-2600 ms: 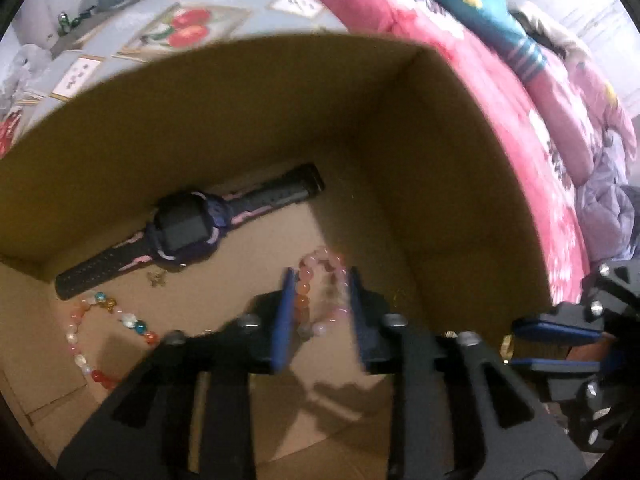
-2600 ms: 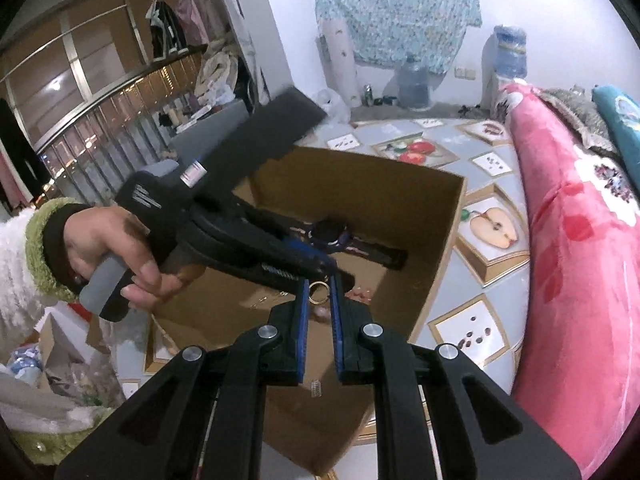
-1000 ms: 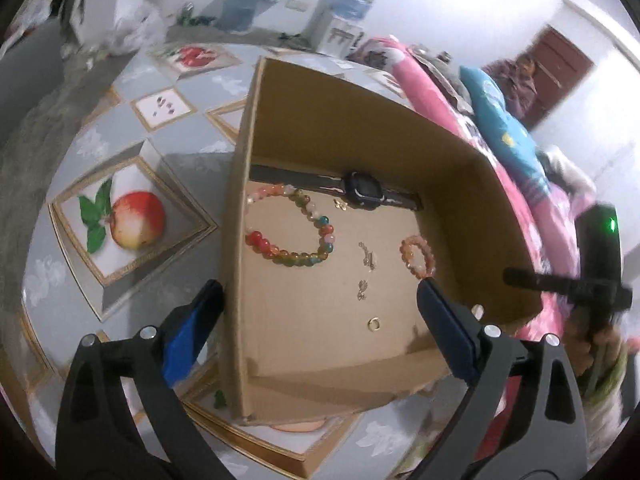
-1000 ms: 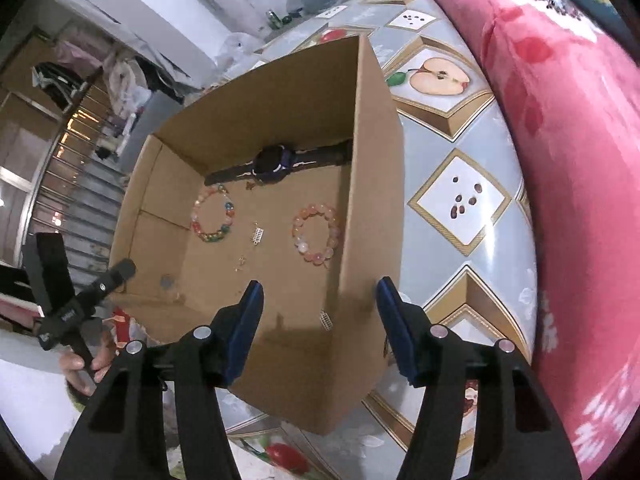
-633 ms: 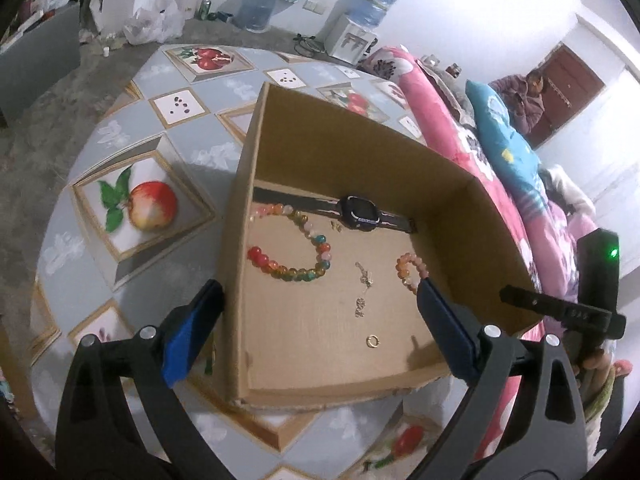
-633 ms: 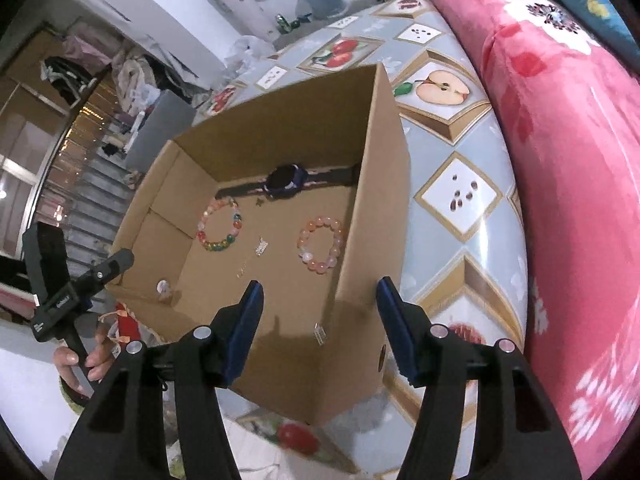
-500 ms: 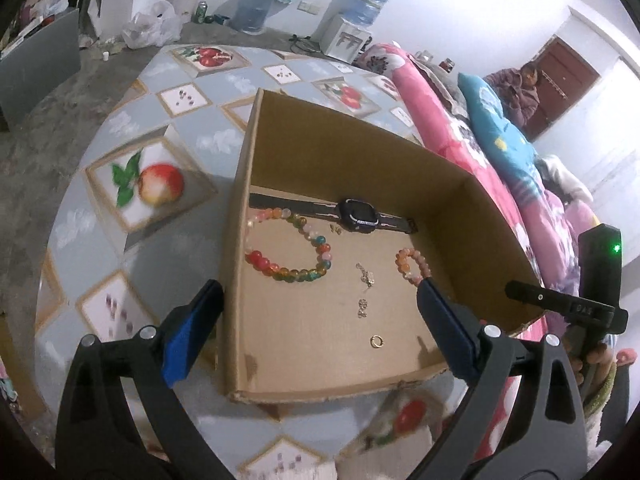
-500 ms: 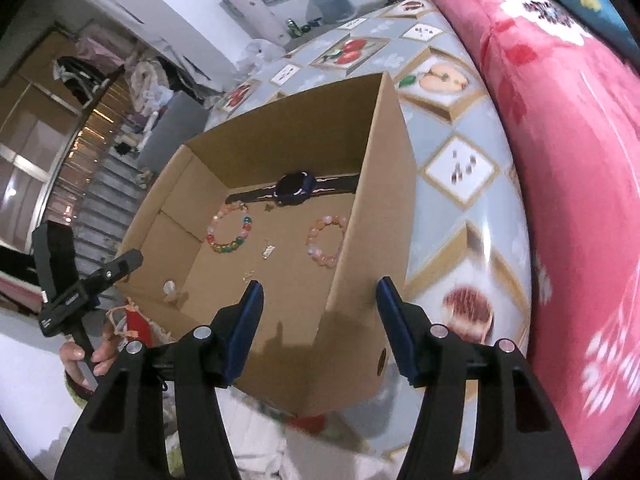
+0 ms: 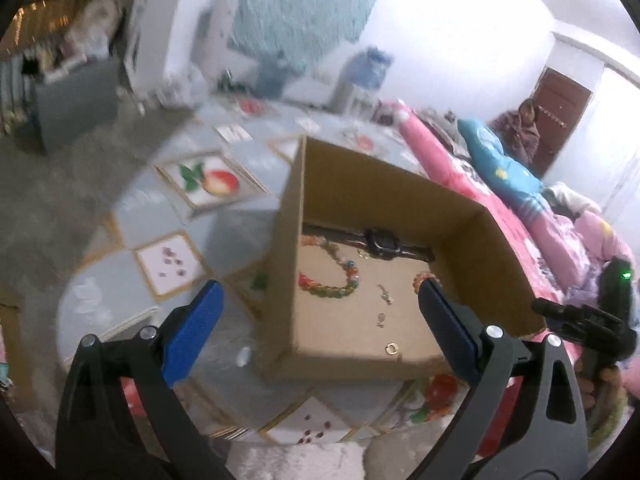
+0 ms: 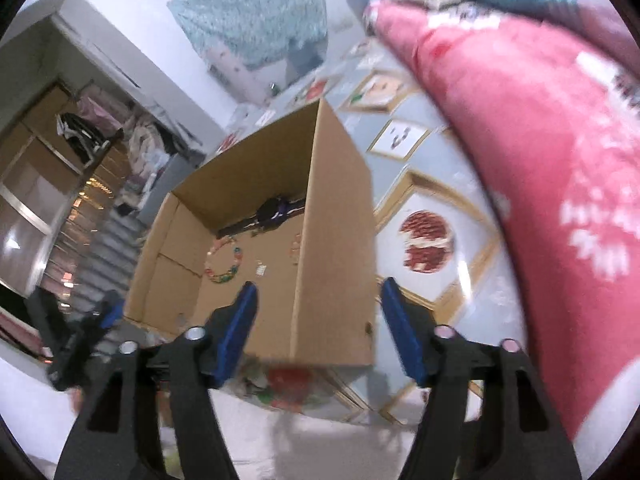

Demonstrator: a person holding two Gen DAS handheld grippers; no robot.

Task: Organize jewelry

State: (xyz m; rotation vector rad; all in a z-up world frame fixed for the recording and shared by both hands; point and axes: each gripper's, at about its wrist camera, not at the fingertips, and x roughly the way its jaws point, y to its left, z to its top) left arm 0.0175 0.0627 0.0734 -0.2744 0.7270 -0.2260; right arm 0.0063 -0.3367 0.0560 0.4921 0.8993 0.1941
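Observation:
An open cardboard box [image 9: 400,200] stands on a round table. Inside lie a dark watch [image 9: 382,240], a multicoloured bead bracelet [image 9: 330,278], a pink bead bracelet [image 9: 424,278], small earrings [image 9: 384,300] and a gold ring [image 9: 391,347]. My left gripper [image 9: 318,320] is open and empty, held back above the box's near left corner. My right gripper [image 10: 318,320] is open and empty, held back at the box's near right wall [image 10: 334,248]. The watch [image 10: 274,210] and the multicoloured bracelet [image 10: 224,262] also show in the right wrist view.
The table wears a grey cloth [image 9: 176,216] with fruit pictures. A pink floral blanket [image 10: 540,160] lies right of the table. A grey cabinet [image 9: 76,96] and water bottles stand at the back. The other gripper's handle [image 9: 592,324] shows at right.
Both grippers have drawn back and risen away from the box, staying open. The views tilted up and are blurred. The jewelry has not moved.

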